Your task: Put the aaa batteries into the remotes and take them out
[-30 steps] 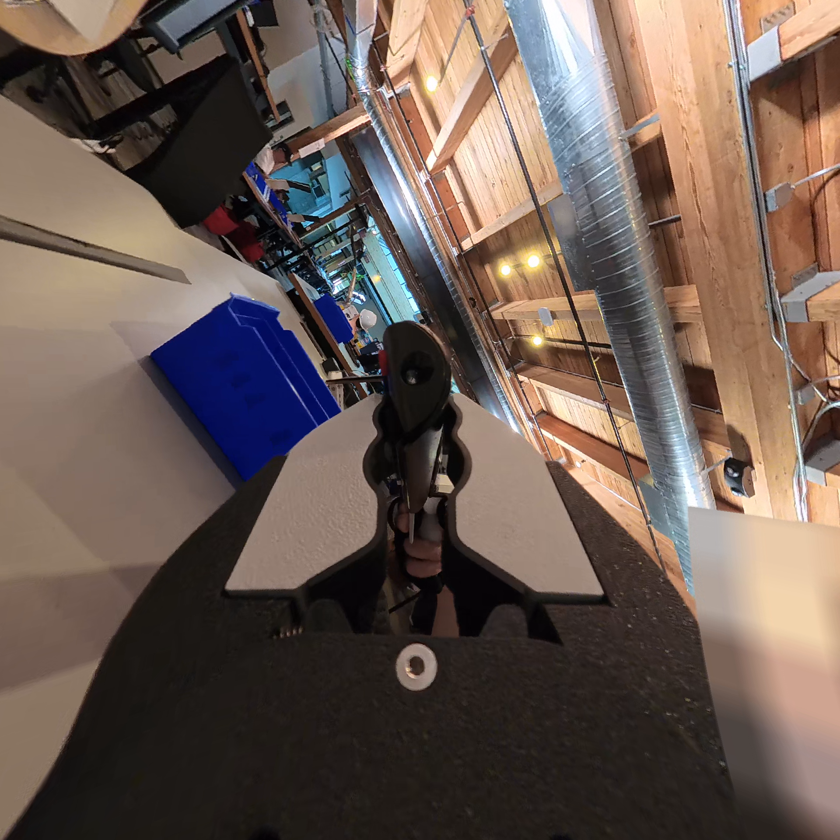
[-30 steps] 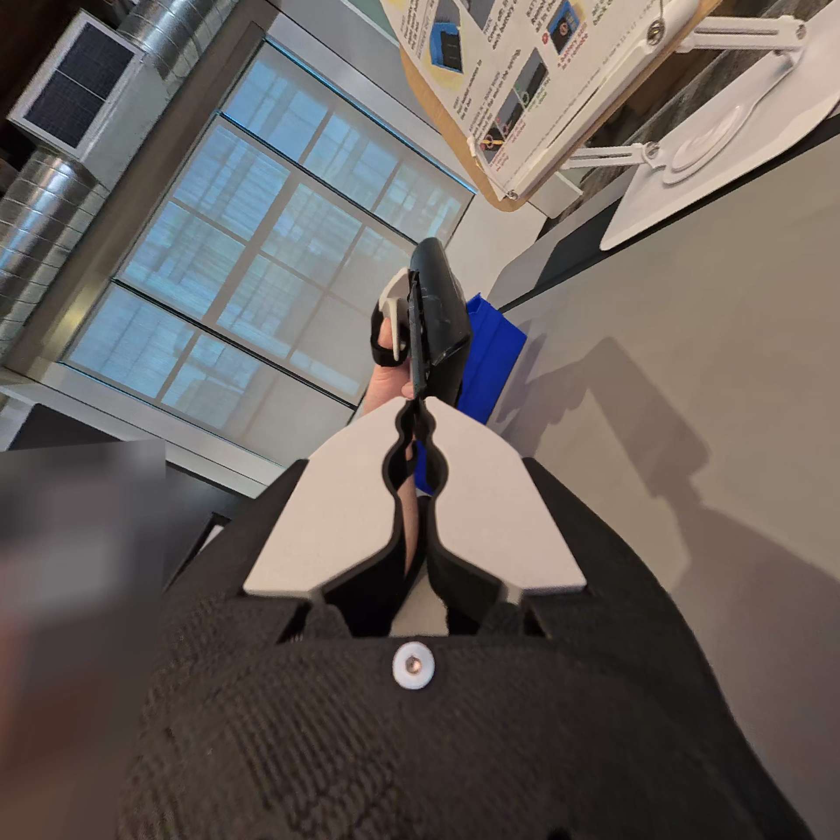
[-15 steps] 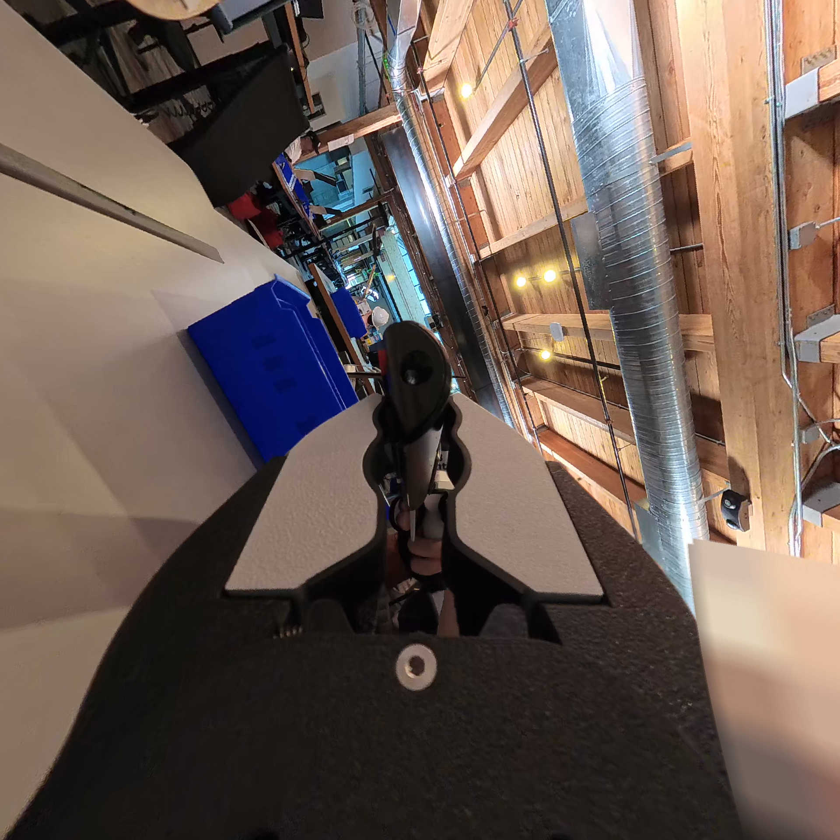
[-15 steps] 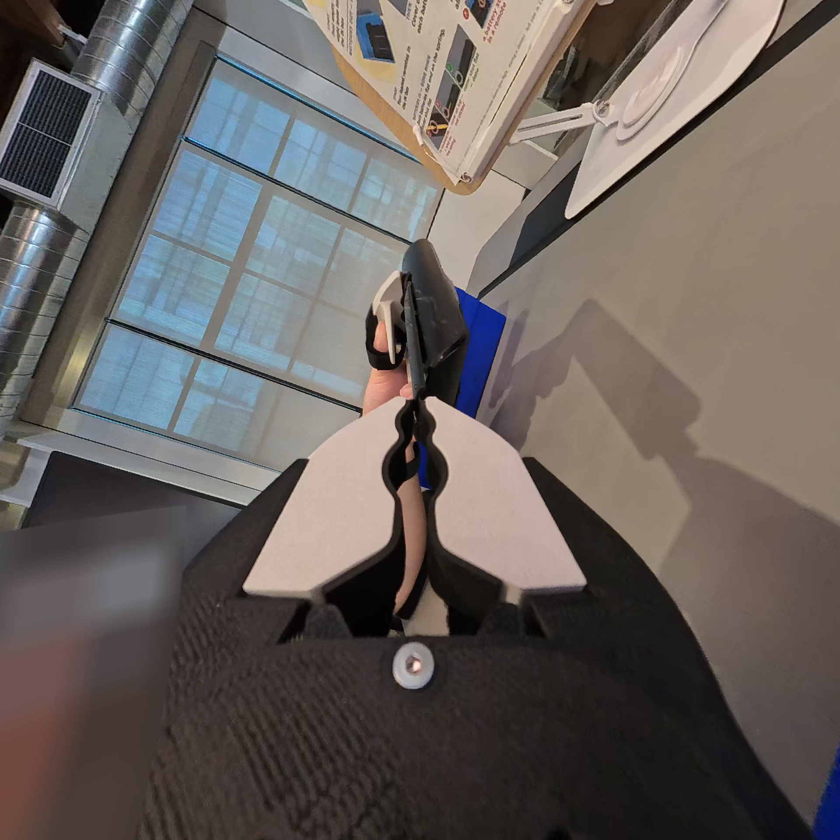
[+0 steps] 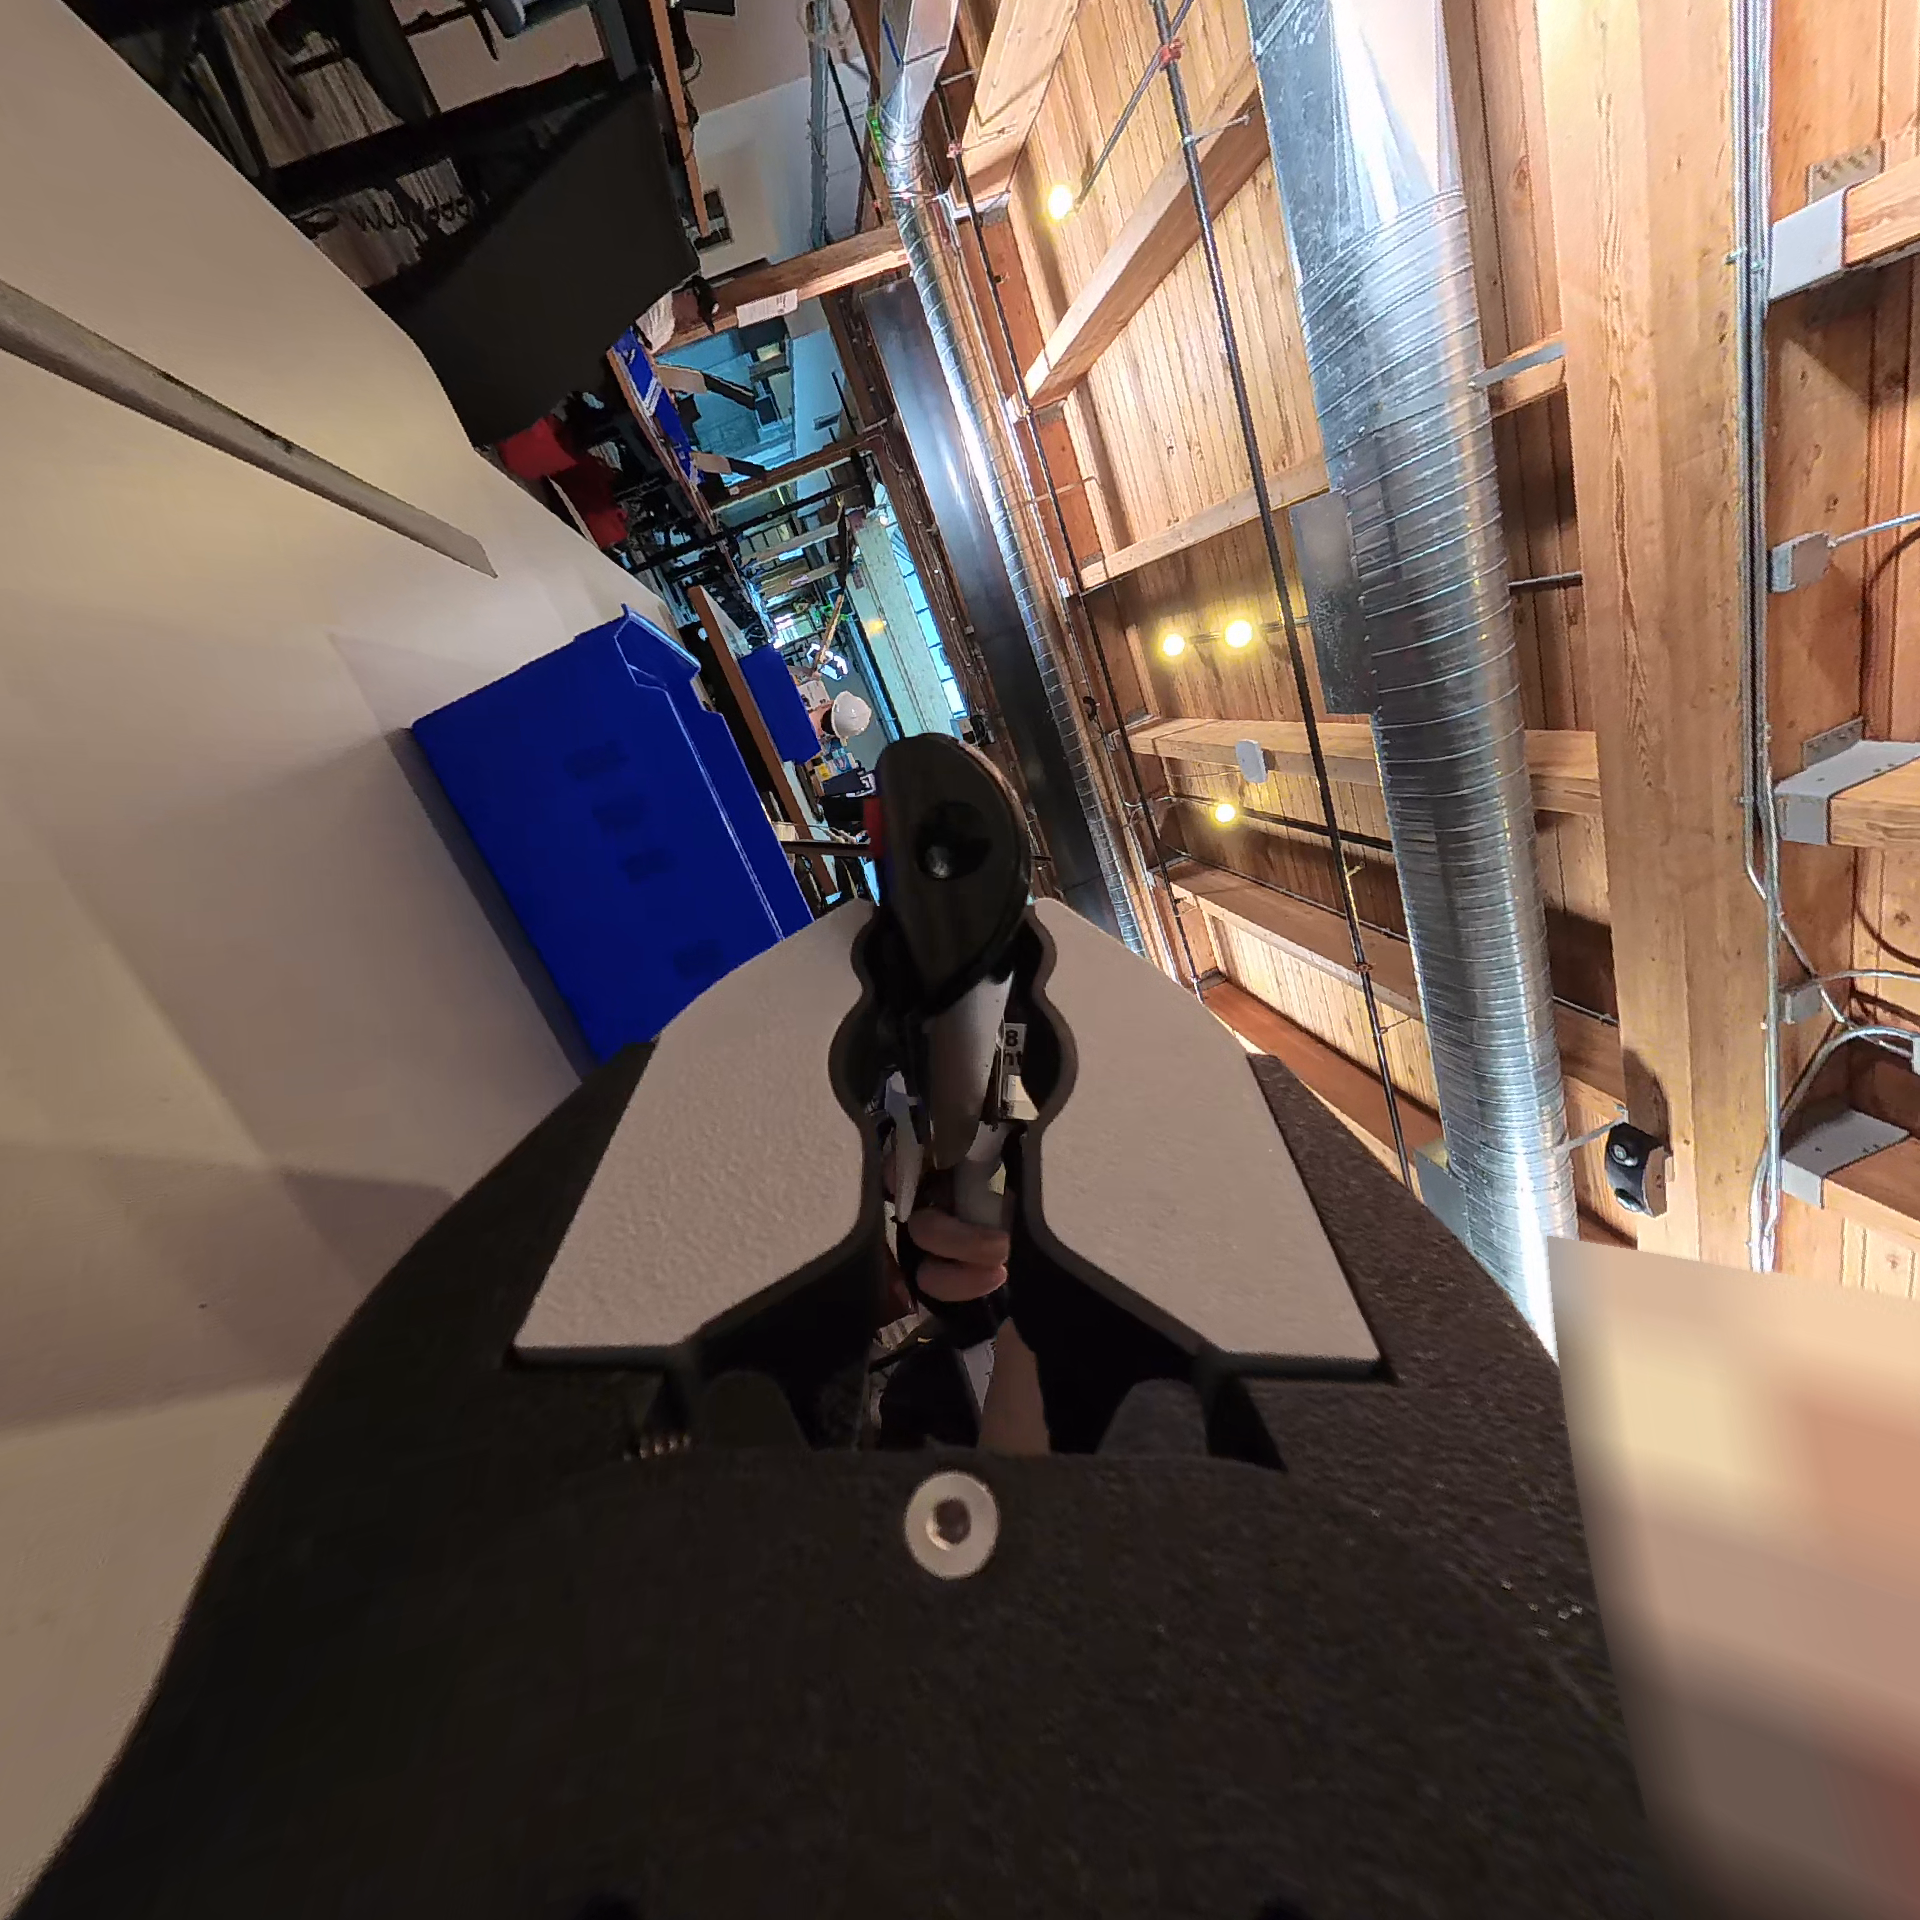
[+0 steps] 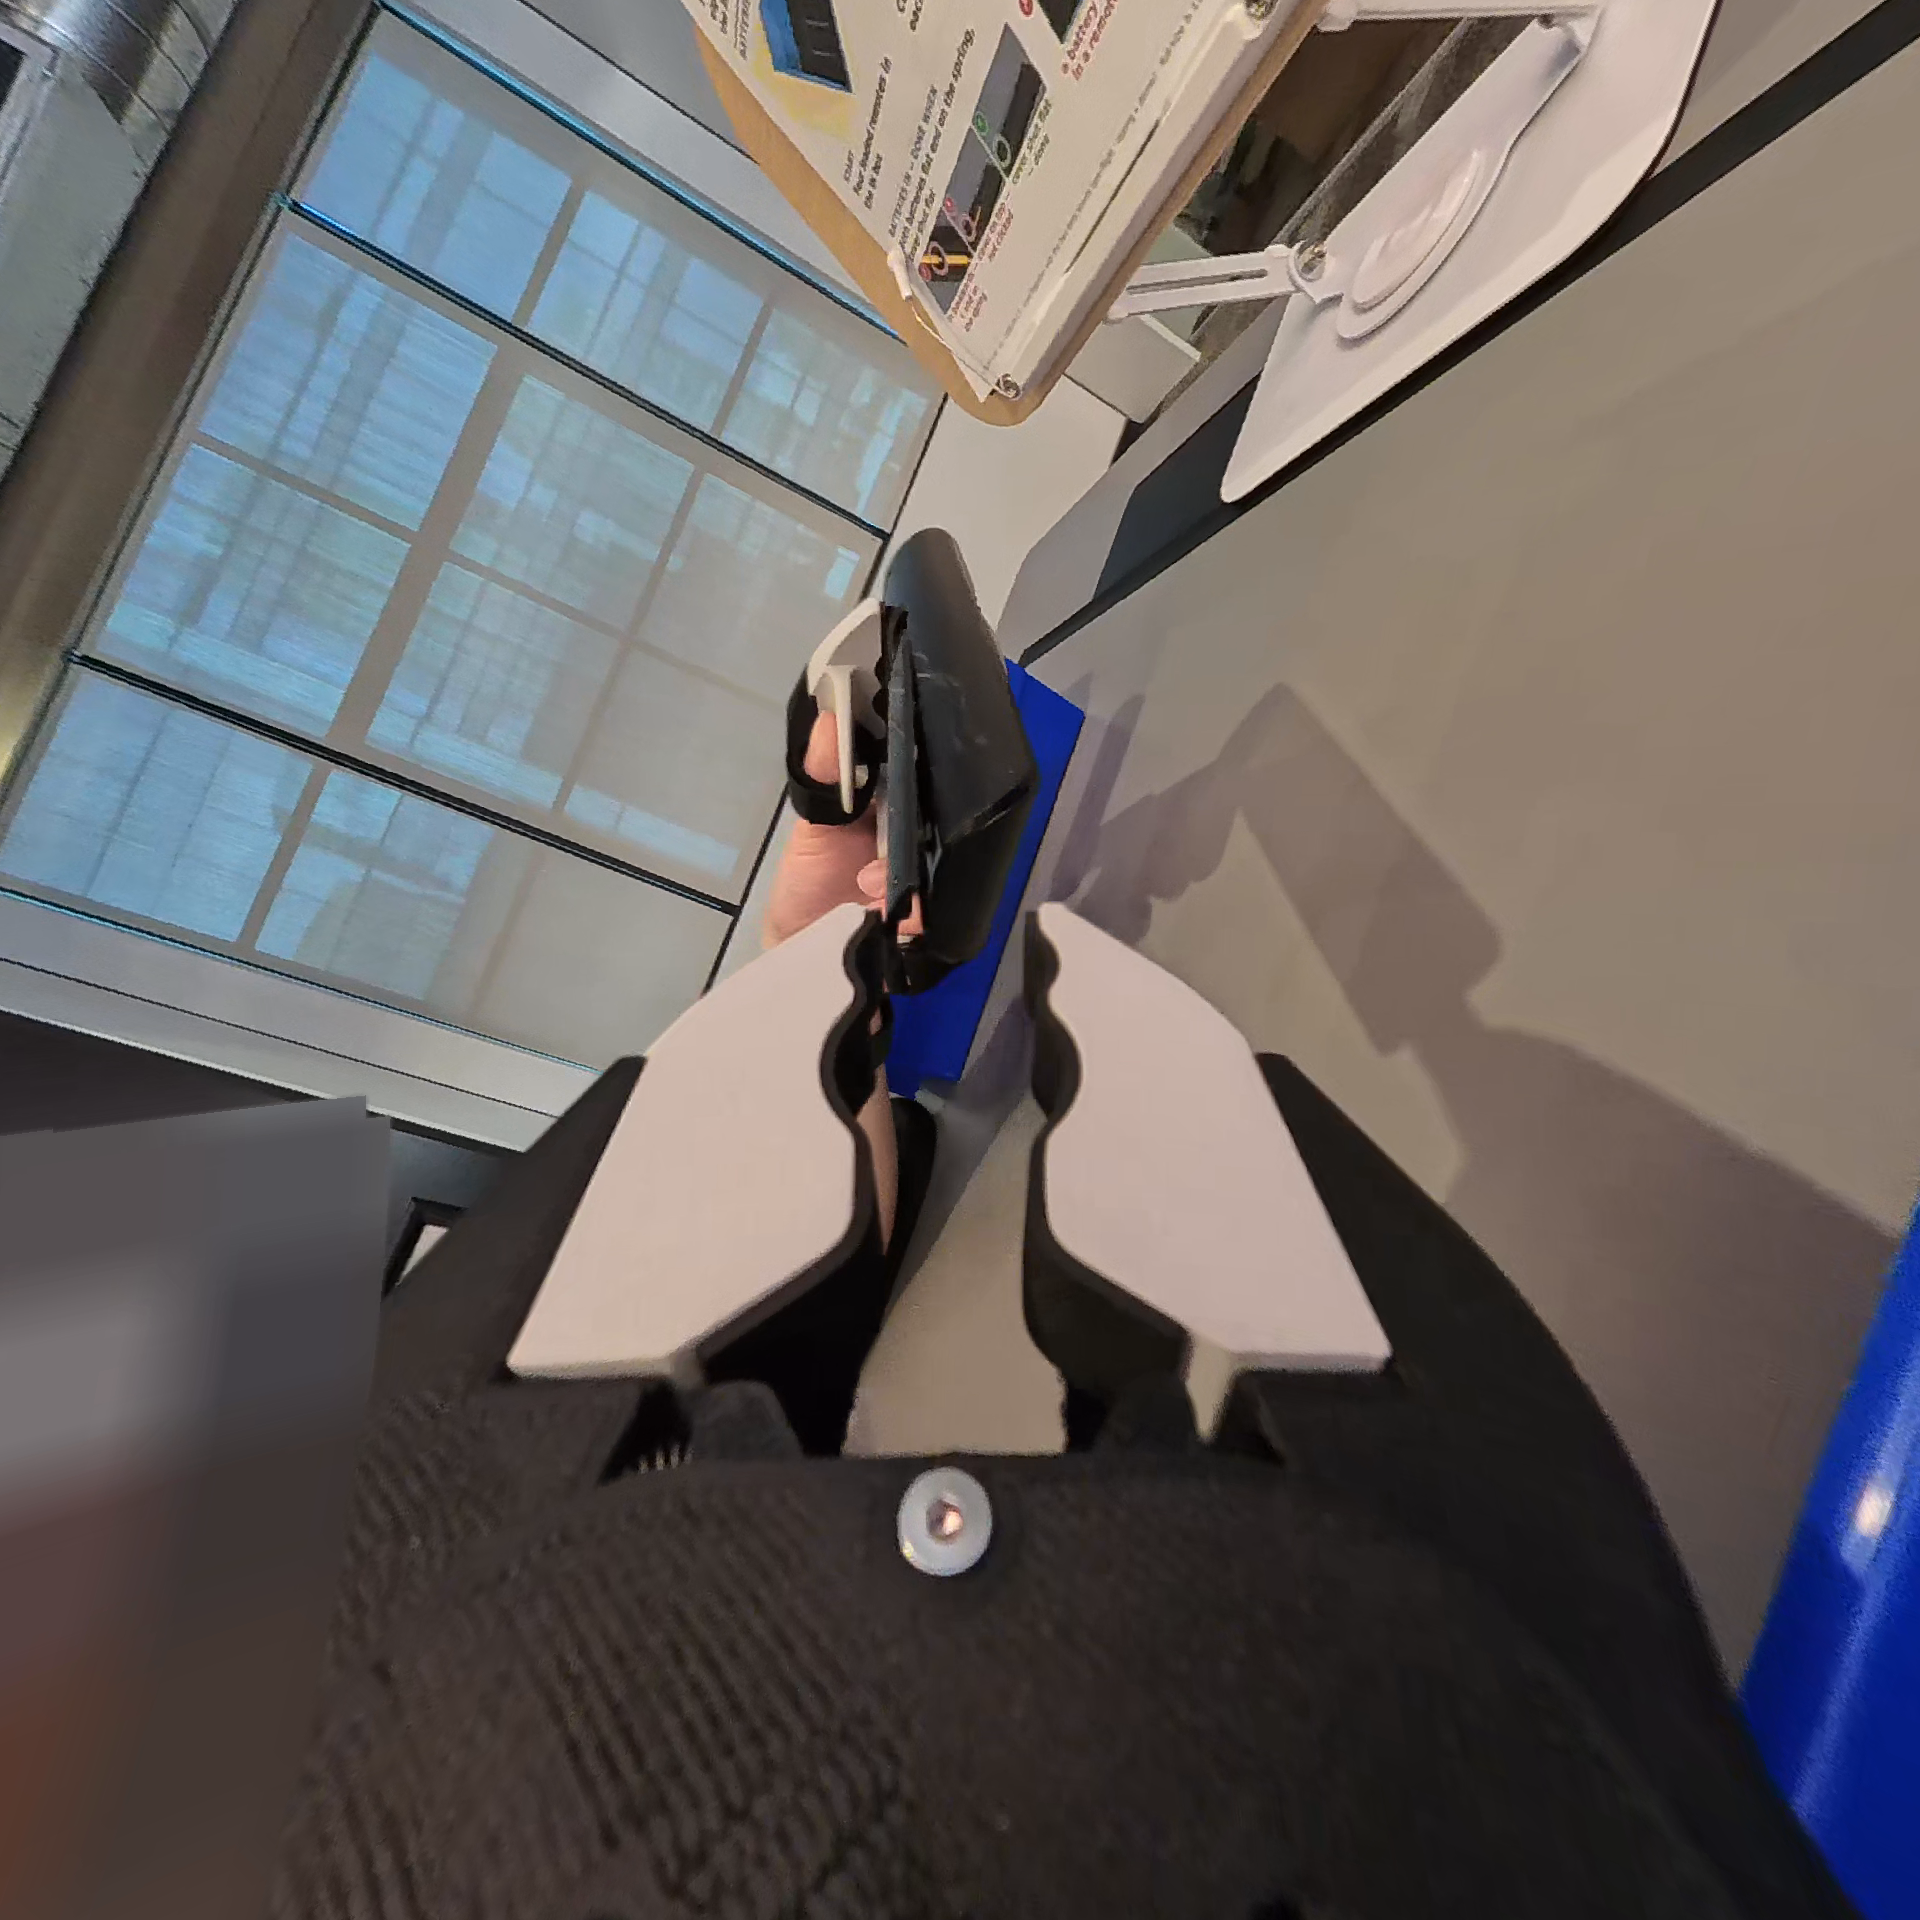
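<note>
right gripper (image 6: 945,940): fingers apart, empty | left gripper (image 6: 940,769) ahead | blue bin (image 6: 1013,883) behind

Gap between right gripper (image 6: 943,920) fingers: spread, with bare grey table (image 6: 1558,727) showing through.
In front of that gap: the black remote (image 6: 951,769), held up in the left gripper, just off the left finger.
Beyond the remote: a blue bin (image 6: 1023,883) on the table.
Far table edge: a white stand base (image 6: 1455,239) carrying a board.
Left gripper (image 5: 948,925): its gap is filled by the remote (image 5: 951,831).
</note>
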Demonstrator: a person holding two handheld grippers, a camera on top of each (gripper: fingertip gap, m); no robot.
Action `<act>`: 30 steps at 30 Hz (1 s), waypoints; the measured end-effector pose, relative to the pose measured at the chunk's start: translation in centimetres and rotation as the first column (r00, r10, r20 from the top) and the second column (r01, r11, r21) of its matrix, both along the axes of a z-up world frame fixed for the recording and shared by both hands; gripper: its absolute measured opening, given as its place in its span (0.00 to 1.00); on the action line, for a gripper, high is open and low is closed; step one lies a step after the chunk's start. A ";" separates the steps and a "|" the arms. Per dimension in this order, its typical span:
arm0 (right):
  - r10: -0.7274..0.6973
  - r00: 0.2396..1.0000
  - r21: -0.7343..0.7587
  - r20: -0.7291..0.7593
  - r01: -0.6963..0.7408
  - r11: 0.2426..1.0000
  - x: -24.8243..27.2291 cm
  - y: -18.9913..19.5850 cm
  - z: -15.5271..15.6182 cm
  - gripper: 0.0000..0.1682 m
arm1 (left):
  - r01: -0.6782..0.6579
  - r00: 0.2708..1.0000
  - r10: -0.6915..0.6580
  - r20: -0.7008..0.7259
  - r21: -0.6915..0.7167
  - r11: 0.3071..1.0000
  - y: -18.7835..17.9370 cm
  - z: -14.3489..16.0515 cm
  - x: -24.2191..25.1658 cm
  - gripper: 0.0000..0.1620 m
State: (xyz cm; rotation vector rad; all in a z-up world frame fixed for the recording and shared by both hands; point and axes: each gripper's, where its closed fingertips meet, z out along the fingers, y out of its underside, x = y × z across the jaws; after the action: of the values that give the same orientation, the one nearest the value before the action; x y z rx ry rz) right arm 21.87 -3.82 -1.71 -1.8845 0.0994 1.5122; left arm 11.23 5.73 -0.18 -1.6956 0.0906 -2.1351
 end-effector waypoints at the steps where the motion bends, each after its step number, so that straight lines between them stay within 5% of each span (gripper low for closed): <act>1: -0.005 1.000 0.005 0.012 0.005 1.000 0.1 0.0 0.0 0.17 | 0.005 1.000 -0.005 0.002 0.001 1.000 -0.1 0.1 0.0 0.13; 11: -0.090 0.969 0.126 0.232 0.062 0.990 2.1 -0.3 0.9 0.35 | 0.080 0.997 -0.081 0.017 0.021 0.997 -1.5 0.8 0.9 0.14; 14: -0.049 0.928 0.264 0.370 -0.055 0.963 2.2 -0.8 3.0 0.38 | 0.161 0.987 -0.162 0.017 0.052 0.986 -3.1 1.4 1.8 0.14; 17: 0.094 0.852 0.233 0.514 -0.245 0.941 1.1 -1.5 2.1 0.41 | 0.235 0.972 -0.236 -0.007 0.085 0.968 -5.0 1.6 3.2 0.14; 25: 0.349 0.777 0.102 0.524 -0.464 0.880 -2.1 -4.1 -0.1 0.42 | 0.314 0.949 -0.309 -0.060 0.117 0.942 -7.3 1.2 4.9 0.14; 30: 0.381 0.822 0.114 0.422 -0.465 0.878 -2.5 -4.5 0.8 0.30 | 0.343 0.939 -0.335 -0.078 0.136 0.929 -8.2 1.2 5.4 0.14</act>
State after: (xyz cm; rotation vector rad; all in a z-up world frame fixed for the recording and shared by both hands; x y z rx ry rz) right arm 19.39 -8.29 -0.88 -2.0751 -0.6889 1.3170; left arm 16.62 -2.43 1.00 -1.7509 0.5845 -2.2550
